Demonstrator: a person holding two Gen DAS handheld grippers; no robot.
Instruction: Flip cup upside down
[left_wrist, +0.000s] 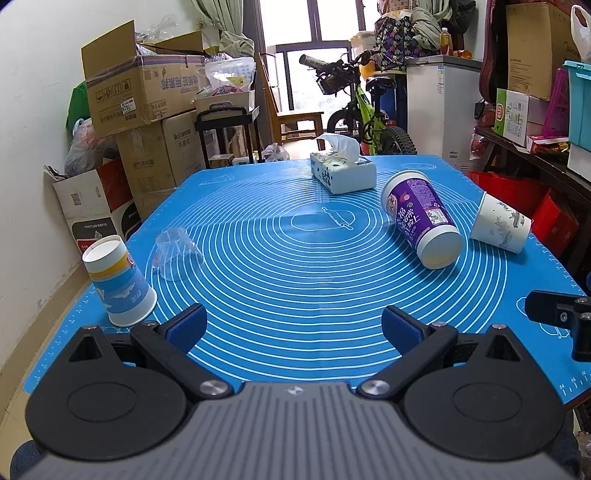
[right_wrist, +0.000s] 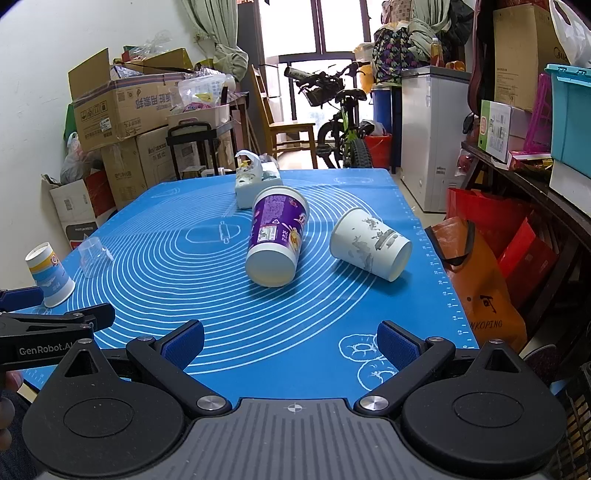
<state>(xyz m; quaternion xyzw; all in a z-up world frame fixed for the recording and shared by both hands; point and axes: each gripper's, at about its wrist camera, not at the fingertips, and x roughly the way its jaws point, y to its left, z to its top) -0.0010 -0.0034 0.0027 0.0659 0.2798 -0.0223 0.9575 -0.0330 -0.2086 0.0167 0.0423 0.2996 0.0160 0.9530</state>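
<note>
A purple cup (left_wrist: 421, 218) (right_wrist: 277, 236) lies on its side on the blue mat (left_wrist: 295, 280) (right_wrist: 236, 295), its base toward me. A white cup with grey print (left_wrist: 500, 223) (right_wrist: 369, 243) lies on its side to its right. A blue-and-white cup (left_wrist: 120, 282) (right_wrist: 51, 275) stands upside down at the mat's left edge. A clear plastic cup (left_wrist: 177, 254) (right_wrist: 92, 256) stands upside down beside it. My left gripper (left_wrist: 293, 328) is open and empty near the front edge. My right gripper (right_wrist: 291, 343) is open and empty, well short of the lying cups.
A tissue box (left_wrist: 343, 170) (right_wrist: 255, 184) sits at the far side of the mat. Cardboard boxes (left_wrist: 144, 96) stack along the left wall. A bicycle (left_wrist: 369, 110) and a white cabinet (left_wrist: 439, 107) stand behind the table. Shelves (right_wrist: 535, 177) and an orange bag (right_wrist: 480, 288) are at right.
</note>
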